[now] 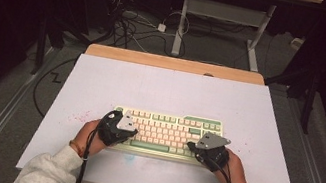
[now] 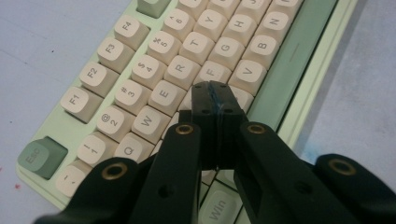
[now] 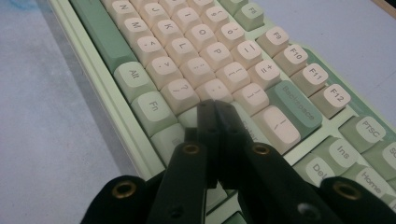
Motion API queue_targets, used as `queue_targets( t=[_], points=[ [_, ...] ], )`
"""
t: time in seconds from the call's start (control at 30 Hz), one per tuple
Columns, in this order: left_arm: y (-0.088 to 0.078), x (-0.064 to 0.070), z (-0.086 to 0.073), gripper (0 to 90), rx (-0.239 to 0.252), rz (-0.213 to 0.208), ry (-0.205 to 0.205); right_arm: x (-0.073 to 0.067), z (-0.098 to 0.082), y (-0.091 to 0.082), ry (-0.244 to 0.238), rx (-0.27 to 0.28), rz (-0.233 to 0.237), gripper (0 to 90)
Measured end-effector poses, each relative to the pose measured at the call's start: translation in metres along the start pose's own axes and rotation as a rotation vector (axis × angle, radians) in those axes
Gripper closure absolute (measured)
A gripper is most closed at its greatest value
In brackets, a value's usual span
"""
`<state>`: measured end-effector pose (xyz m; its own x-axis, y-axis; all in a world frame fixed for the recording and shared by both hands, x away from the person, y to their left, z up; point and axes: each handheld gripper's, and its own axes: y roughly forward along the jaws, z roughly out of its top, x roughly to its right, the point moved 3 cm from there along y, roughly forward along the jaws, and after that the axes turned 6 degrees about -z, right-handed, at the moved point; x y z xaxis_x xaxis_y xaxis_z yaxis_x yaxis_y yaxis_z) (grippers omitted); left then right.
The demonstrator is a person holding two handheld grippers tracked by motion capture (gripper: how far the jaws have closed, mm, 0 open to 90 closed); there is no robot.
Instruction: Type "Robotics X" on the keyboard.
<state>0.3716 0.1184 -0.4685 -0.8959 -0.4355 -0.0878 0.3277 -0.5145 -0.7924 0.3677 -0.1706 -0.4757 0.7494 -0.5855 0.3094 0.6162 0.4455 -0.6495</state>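
The keyboard [image 1: 167, 134] lay lengthwise across the lower middle of the tabletop [image 1: 171, 93], the left claw [image 2: 215, 100] pinched empty over its D-F keys and the right claw [image 3: 215, 114] likewise near its semicolon key

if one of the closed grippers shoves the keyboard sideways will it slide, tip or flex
The keyboard lies flat and low on the smooth white table, so it would probably slide, not tip. Its thick green case looks rigid, so flexing seems unlikely. The keycaps stand proud, so a side push there might pop one loose.
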Motion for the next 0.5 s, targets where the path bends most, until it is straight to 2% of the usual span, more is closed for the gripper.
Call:
queue_targets(
  t=[0.2,0.23,0.3,0.37,0.5],
  points=[
    [0.0021,0.0013,-0.0010,87.6,-0.009,-0.005,-0.001,-0.0002,0.0002,-0.0002,-0.004,-0.003,-0.002,90.0],
    [0.0036,0.0012,-0.0021,87.6,-0.023,-0.007,-0.005,0.0000,0.0002,-0.0001,-0.004,-0.003,-0.001,90.0],
    [0.0040,-0.0004,-0.0025,87.7,-0.014,-0.004,-0.032,-0.0001,0.0003,0.0001,-0.005,-0.003,-0.002,90.0],
    [0.0037,0.0001,-0.0020,87.7,-0.018,0.007,-0.018,-0.0003,0.0005,0.0000,-0.008,-0.004,-0.004,90.0],
    [-0.0003,0.0021,0.0000,87.6,0.010,0.027,0.001,0.0001,0.0013,-0.0019,-0.017,-0.005,-0.006,90.0]
  ],
)
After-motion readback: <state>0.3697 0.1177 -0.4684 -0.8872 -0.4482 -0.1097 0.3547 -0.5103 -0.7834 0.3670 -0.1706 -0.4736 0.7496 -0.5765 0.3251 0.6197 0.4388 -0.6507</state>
